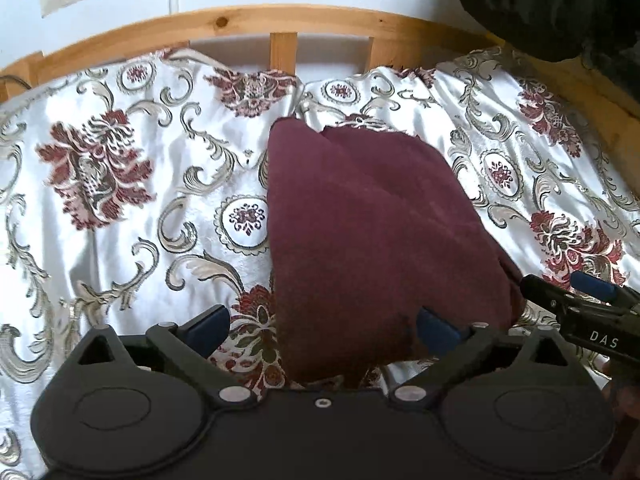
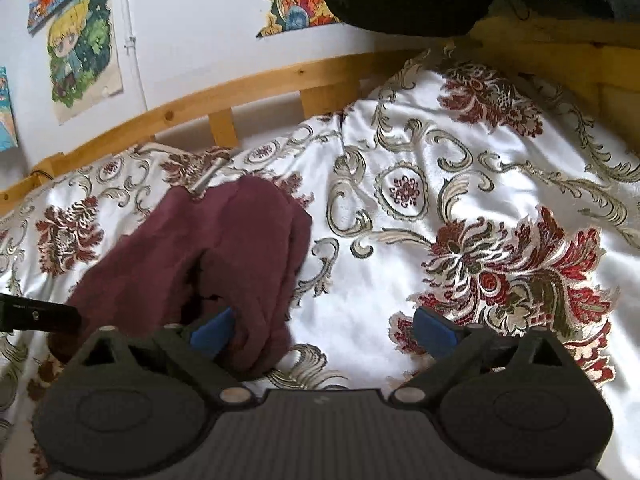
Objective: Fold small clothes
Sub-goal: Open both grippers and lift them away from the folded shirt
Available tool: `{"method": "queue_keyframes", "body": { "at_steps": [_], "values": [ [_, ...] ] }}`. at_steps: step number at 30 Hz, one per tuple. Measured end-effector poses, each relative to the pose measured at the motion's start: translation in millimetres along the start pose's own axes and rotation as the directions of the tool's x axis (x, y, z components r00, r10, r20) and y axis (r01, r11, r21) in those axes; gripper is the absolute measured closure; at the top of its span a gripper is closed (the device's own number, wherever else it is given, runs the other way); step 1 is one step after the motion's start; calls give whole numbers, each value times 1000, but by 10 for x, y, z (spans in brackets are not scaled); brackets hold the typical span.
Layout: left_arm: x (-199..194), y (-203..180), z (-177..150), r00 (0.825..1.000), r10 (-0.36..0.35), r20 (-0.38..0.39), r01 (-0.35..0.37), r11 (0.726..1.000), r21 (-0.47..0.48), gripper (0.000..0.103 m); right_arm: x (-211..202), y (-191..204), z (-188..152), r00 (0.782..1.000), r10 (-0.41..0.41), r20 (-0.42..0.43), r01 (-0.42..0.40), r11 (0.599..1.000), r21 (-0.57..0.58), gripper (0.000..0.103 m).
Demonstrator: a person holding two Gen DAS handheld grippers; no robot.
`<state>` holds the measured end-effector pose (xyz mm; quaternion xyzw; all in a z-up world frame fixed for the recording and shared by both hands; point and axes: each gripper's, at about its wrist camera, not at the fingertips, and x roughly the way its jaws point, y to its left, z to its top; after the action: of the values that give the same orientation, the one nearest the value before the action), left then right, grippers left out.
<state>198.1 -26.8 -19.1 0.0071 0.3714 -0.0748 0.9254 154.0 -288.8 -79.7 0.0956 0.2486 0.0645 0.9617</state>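
Garment: a maroon cloth (image 1: 372, 236) is seen lying folded on the bed (image 1: 132, 240), roughly mid-bed, on the floral white bedspread.
Left gripper (image 1: 322, 330): it is held low over the near edge of the cloth and angled downward; the blue pads are spread wide apart, and nothing is clamped. The right-hand pad (image 1: 434, 330) overlaps the cloth's near edge; contact cannot be told.
Right gripper (image 2: 322, 330): it is tilted down toward the bedspread, jaws wide apart, nothing gripped. Its left-hand pad (image 2: 212, 330) is seen against the cloth's right edge; the other pad sits over bare bedspread.
Relative pose: the right gripper's tip is noted at the cloth's right side in the left view.
Surroundings: a wooden bed rail (image 1: 256, 20) and wall posters (image 2: 80, 48) are recorded behind.
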Motion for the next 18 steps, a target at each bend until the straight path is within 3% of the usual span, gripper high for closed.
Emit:
{"method": "queue_keyframes", "body": {
  "at_steps": [15,18],
  "values": [
    [-773,-220,-60,989,10,148,-11,1000,5,1,-826,209,285,984,30,176,-30,1000,-7,0],
    [-940,-275,-82,985,0,171,-8,999,44,1,-1021,291,306,975,46,216,-41,999,-31,0]
  ]
}}
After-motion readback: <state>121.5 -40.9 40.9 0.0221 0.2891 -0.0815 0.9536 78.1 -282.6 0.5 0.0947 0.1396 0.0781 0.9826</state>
